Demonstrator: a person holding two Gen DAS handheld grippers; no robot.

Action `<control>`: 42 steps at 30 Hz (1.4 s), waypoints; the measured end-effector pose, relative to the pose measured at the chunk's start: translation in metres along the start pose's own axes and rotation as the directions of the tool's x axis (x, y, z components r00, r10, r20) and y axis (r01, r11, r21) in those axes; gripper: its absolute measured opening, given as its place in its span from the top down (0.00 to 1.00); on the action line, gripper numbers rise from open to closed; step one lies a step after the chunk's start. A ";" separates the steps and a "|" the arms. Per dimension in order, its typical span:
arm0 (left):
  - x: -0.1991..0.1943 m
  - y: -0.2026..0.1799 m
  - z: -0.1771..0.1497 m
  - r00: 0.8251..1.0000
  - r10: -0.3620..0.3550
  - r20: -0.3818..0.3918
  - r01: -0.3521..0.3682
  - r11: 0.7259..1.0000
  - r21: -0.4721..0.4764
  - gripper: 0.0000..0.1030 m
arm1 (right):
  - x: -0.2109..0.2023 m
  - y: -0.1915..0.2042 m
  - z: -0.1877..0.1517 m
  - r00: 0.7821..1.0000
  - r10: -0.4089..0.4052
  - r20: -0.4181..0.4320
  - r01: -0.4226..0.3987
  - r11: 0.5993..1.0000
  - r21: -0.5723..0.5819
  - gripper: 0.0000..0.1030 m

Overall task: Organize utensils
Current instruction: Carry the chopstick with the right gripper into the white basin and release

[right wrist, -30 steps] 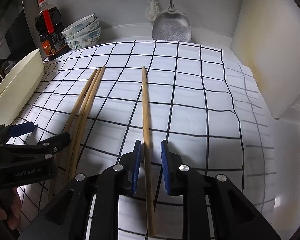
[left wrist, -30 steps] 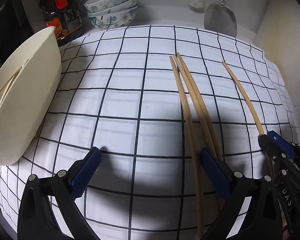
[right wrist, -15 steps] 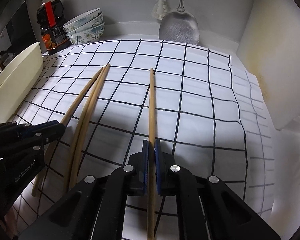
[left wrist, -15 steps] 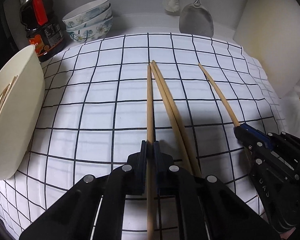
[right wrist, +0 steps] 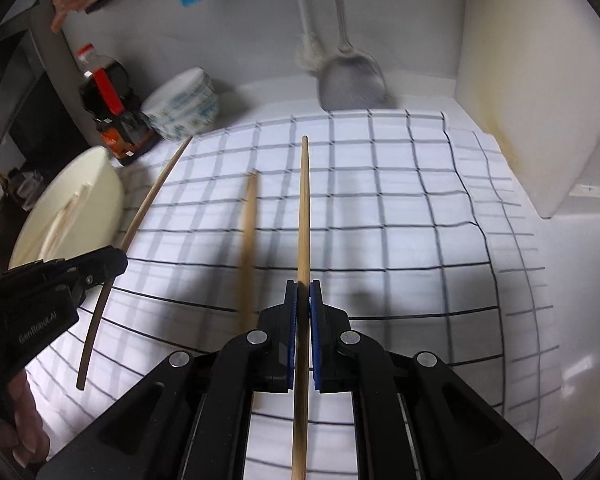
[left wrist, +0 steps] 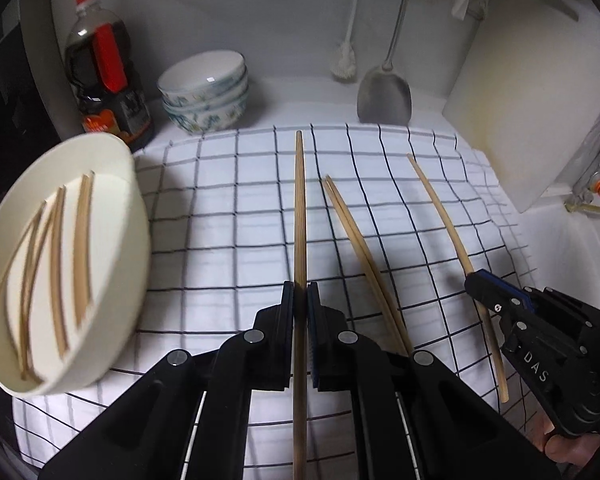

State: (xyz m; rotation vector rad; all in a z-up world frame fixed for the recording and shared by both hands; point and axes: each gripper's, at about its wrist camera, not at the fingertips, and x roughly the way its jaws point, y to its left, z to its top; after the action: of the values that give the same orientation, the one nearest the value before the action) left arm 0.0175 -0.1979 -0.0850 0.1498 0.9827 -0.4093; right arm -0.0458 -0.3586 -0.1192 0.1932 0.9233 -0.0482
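Observation:
My left gripper [left wrist: 300, 296] is shut on a wooden chopstick [left wrist: 299, 208] and holds it above the checked cloth [left wrist: 228, 240]. My right gripper [right wrist: 303, 296] is shut on another chopstick [right wrist: 304, 208], also lifted; the right gripper shows in the left wrist view [left wrist: 476, 280] with its chopstick [left wrist: 440, 208]. Two chopsticks [left wrist: 352, 232] lie together on the cloth between them. A cream oval bowl [left wrist: 132, 216] at the left holds several chopsticks [left wrist: 56, 256]. The left gripper [right wrist: 116, 260] and its chopstick [right wrist: 152, 200] show in the right wrist view.
A dark sauce bottle [left wrist: 108, 76] and stacked patterned bowls [left wrist: 204, 92] stand at the back left. A metal spatula [left wrist: 384, 96] and a brush [left wrist: 344, 60] hang at the back wall. A white cutting board [left wrist: 520, 100] leans at the right.
Both grippers closed on a chopstick each and lifted them off the cloth. The views have risen and the bowl's inside now shows.

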 end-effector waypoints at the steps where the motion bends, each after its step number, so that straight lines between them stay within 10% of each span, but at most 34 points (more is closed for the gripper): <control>1: -0.009 0.008 0.002 1.000 0.000 0.010 0.000 1.000 0.004 0.93 | -0.005 0.007 0.002 1.000 0.008 0.007 -0.008 1.000 0.006 0.94; 21: -0.085 0.211 0.007 0.985 0.135 0.103 -0.119 0.981 -0.154 0.93 | 0.006 0.200 0.051 0.982 0.188 0.018 -0.184 0.976 -0.117 0.94; 42: -0.022 0.298 -0.005 0.992 0.126 -0.021 -0.128 0.965 -0.231 0.93 | 0.107 0.325 0.067 0.966 0.200 -0.165 -0.232 0.951 -0.205 0.94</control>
State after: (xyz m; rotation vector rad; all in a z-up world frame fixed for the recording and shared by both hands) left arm 0.1228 0.0823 -0.0875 0.0021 1.0135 -0.1743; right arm 0.1116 -0.0481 -0.1180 0.0888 1.0373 0.2758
